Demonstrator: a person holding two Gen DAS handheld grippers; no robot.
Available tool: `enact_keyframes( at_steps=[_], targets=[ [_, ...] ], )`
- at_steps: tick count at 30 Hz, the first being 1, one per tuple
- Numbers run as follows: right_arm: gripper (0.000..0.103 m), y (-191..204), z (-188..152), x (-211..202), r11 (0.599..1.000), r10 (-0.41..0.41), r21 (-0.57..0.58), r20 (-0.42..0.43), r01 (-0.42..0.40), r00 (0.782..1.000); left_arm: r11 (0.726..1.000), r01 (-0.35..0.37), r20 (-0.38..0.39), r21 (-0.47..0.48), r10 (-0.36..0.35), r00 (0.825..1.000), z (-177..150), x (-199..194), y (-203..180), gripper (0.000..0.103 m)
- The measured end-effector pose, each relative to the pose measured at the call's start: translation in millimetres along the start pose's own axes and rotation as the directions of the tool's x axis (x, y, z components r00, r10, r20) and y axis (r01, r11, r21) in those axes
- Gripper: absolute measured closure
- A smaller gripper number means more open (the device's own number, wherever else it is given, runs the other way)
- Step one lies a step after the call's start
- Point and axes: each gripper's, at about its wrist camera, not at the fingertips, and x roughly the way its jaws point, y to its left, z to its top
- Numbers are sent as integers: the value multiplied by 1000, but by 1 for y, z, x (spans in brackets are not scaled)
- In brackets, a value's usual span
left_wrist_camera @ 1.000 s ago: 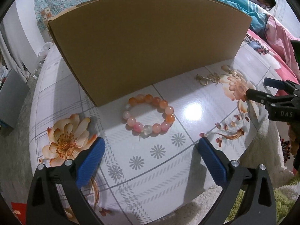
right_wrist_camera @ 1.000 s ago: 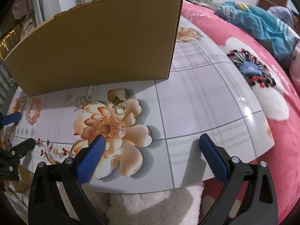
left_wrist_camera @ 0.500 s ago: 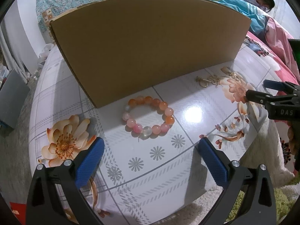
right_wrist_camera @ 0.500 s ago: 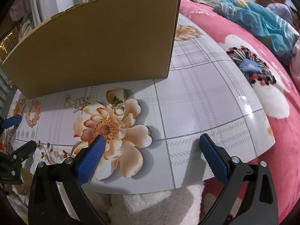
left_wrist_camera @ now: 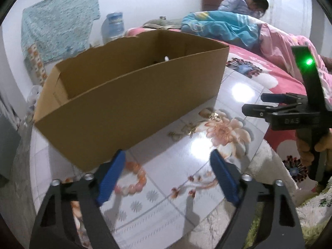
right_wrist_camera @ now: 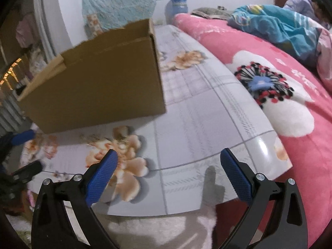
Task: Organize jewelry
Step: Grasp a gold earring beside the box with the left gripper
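Note:
A pink and orange bead bracelet (left_wrist_camera: pixel 132 179) lies on the floral table (left_wrist_camera: pixel 166 211) just in front of an open cardboard box (left_wrist_camera: pixel 132 103); my left finger partly hides it. Gold jewelry pieces (left_wrist_camera: pixel 184 131) lie further right near a printed flower, blurred in the right wrist view (right_wrist_camera: pixel 122 140). My left gripper (left_wrist_camera: pixel 168 178) is open and empty, raised above the table right of the bracelet. My right gripper (right_wrist_camera: pixel 168 176) is open and empty above the table's near edge; it also shows in the left wrist view (left_wrist_camera: pixel 263 105). The box (right_wrist_camera: pixel 97 85) stands to its upper left.
A bed with a pink floral blanket (right_wrist_camera: pixel 280 87) borders the table on the right, with a person lying on it (left_wrist_camera: pixel 244 6). A water jug (left_wrist_camera: pixel 113 26) stands behind the box. White fluffy fabric (right_wrist_camera: pixel 166 230) lies below the table's near edge.
Both grippers have risen and tilted, so the views now look over the box's rim into it. The bracelet has slid toward my left finger in view. Jaws stay open.

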Motion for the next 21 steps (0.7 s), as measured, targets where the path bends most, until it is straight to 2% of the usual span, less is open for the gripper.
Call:
enact_keyframes(
  at_steps=[3,5,9,18,21],
  targets=[
    [21,7,2,-3,998,64,-17,30,-63,998,1000,11,2,29,-11,1000,9,7,-4,40],
    [27,12,2,-3,995,94,-27,35,-93,995,999,17,-13,45,-16,1000,14,16,-6,52],
    [38,22,4,9,989,147,-29,12,-146,989,998,46,-52,52,-44,998,22,30,-7,64],
    [41,26,4,24,985,173,-11,-20,-173,985,996,74,-118,45,-68,991,35,58,-12,64],
    [42,27,2,24,984,178,-5,-25,-178,984,996,71,-134,45,-64,989,36,63,-12,70]
  ],
)
